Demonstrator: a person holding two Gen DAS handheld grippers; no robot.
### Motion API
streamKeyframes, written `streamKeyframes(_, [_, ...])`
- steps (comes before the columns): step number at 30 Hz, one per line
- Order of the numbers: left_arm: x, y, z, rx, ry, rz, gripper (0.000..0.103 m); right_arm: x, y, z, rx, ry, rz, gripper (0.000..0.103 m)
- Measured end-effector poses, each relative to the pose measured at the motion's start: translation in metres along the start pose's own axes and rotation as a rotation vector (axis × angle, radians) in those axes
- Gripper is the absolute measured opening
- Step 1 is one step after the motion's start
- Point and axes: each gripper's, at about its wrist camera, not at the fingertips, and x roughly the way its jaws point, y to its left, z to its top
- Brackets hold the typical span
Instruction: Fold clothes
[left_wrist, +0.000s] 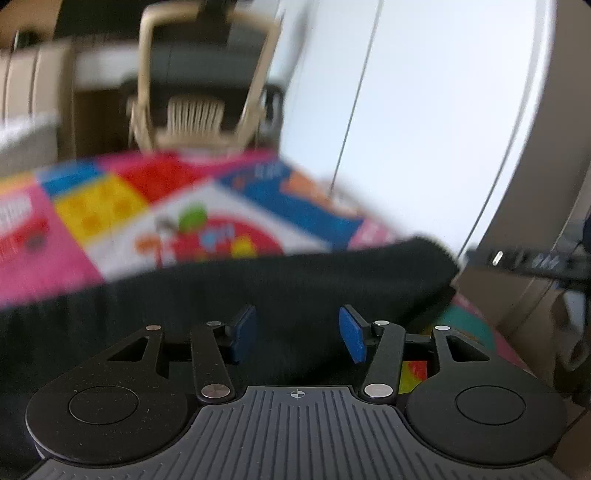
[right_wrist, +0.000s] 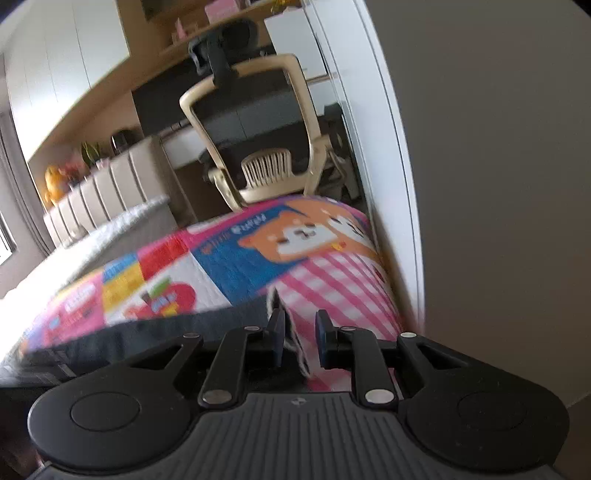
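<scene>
With the left gripper (left_wrist: 297, 334) open over the black garment (left_wrist: 221, 291) and the right gripper (right_wrist: 299, 339) nearly closed, apparently pinching that garment's edge, the fold is best laid flat on the patchwork quilt (right_wrist: 236, 258).

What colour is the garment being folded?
Black garment, seen best in the left wrist view.
</scene>
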Motion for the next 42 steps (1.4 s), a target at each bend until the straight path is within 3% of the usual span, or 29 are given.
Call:
streamKeyframes(5, [-0.012, 0.01, -0.02, -0.044, 0.011, -0.035, 0.054, 0.03, 0.012, 0.008, 0.06, 0.069, 0.19, 0.019])
streamKeyframes(7, [-0.017, 0.015, -0.026, -0.083, 0.016, -0.053, 0.054, 0.049, 0.016, 0.001, 0.071, 0.124, 0.191, 0.027])
streamKeyframes(9, [-0.021, 0.017, -0.028, -0.107, 0.019, -0.062, 0.054, 0.064, 0.017, -0.008, 0.089, 0.172, 0.172, 0.027])
streamKeyframes(12, [-0.025, 0.016, -0.028, -0.123, 0.023, -0.066, 0.055, 0.059, 0.006, -0.023, 0.135, 0.15, 0.202, 0.026])
streamKeyframes(14, [-0.029, 0.009, -0.019, -0.113, 0.024, -0.061, 0.066, 0.052, 0.003, -0.03, 0.14, 0.131, 0.207, 0.026])
streamKeyframes(15, [-0.03, 0.003, -0.011, -0.094, 0.004, -0.073, 0.069, 0.05, 0.003, -0.031, 0.139, 0.126, 0.205, 0.026])
streamKeyframes(17, [-0.028, -0.011, 0.001, -0.038, -0.06, -0.066, 0.092, 0.048, 0.004, -0.03, 0.147, 0.122, 0.19, 0.026])
streamKeyframes(18, [-0.027, -0.019, 0.006, -0.006, -0.097, -0.056, 0.095, 0.047, 0.005, -0.03, 0.152, 0.12, 0.181, 0.026])
streamKeyframes(20, [-0.014, -0.032, 0.012, 0.051, -0.146, -0.019, 0.094, 0.043, 0.004, -0.029, 0.164, 0.109, 0.162, 0.026])
streamKeyframes(23, [0.018, -0.032, 0.008, 0.026, -0.115, 0.05, 0.094, 0.03, -0.003, -0.027, 0.186, 0.063, 0.124, 0.026])
streamKeyframes(25, [0.032, -0.025, 0.0, -0.026, -0.083, 0.058, 0.094, 0.027, -0.009, -0.025, 0.186, 0.056, 0.076, 0.027])
streamKeyframes(28, [0.031, -0.024, -0.005, -0.034, -0.1, 0.062, 0.095, 0.03, -0.019, -0.026, 0.169, 0.079, -0.041, 0.031])
streamKeyframes(30, [0.03, -0.024, -0.006, -0.029, -0.099, 0.066, 0.095, 0.026, -0.021, -0.026, 0.189, 0.077, -0.054, 0.032])
streamKeyframes(33, [0.029, -0.027, -0.008, -0.013, -0.092, 0.073, 0.097, 0.017, -0.023, -0.026, 0.241, 0.05, -0.072, 0.067])
streamKeyframes(39, [0.035, -0.029, -0.007, 0.006, -0.081, 0.073, 0.101, 0.018, -0.034, -0.027, 0.342, 0.05, -0.024, 0.067])
streamKeyframes(42, [0.034, -0.029, -0.007, 0.005, -0.08, 0.065, 0.102, 0.025, -0.029, -0.024, 0.332, 0.042, -0.014, 0.059])
